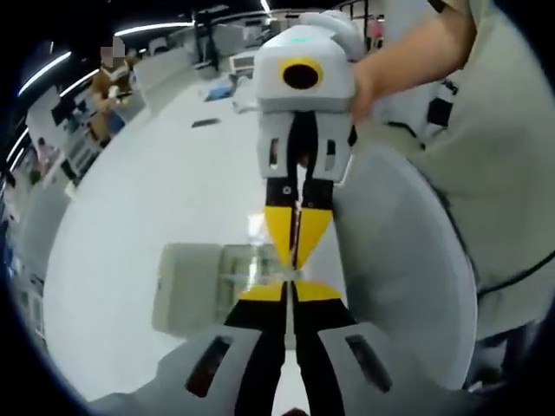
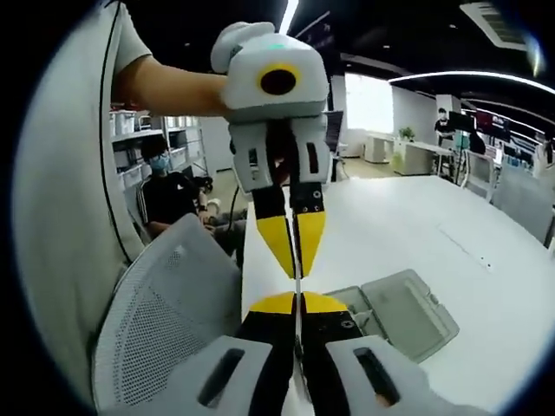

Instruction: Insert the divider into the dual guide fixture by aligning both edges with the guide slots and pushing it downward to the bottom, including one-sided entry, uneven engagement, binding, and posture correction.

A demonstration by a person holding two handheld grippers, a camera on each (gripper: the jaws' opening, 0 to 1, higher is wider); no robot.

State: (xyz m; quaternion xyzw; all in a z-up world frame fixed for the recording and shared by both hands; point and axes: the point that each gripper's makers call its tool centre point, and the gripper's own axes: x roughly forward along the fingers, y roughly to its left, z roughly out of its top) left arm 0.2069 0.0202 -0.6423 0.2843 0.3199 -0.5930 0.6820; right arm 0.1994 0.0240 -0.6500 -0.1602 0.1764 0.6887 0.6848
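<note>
Both grippers are up over the counter [image 1: 130, 217] now, nose to nose, w/ the divider [image 1: 296, 276] caught between them. In the left gripper view the left gripper [image 1: 290, 293] comes up from below, and its yellow-tipped fingers [image 1: 260, 293] are pressed tight together on the thin sheet. The right gripper [image 1: 297, 251] comes in from above, tips squeezed in on the same sheet, and the two sets of tips are almost touching.

The divider is edge-on to both cams, just a pale sliver. Its visible edge runs straight along the line from one gripper to the other, so that's the only axis I can call. Its full outline and faces are too thin to make out.

And the fixture [image 1: 195, 286]? It's a pale greyish, see-through box flat on the counter, below and beyond the tips. The divider is above it and not in it, clear of its rim as far as I can tell.

Switch to the right gripper view: the right gripper [image 2: 297, 303] is closed hard on the sliver of divider [image 2: 297, 279], and the left gripper [image 2: 297, 260] opposite is pinched shut on it too. The fixture [image 2: 408, 312] sits beside the tips, on the far side from a white mesh chair [image 2: 165, 321]. Past the chair, well away from the fixture, there's a seated person [image 2: 165, 199] in dark clothes.
</note>
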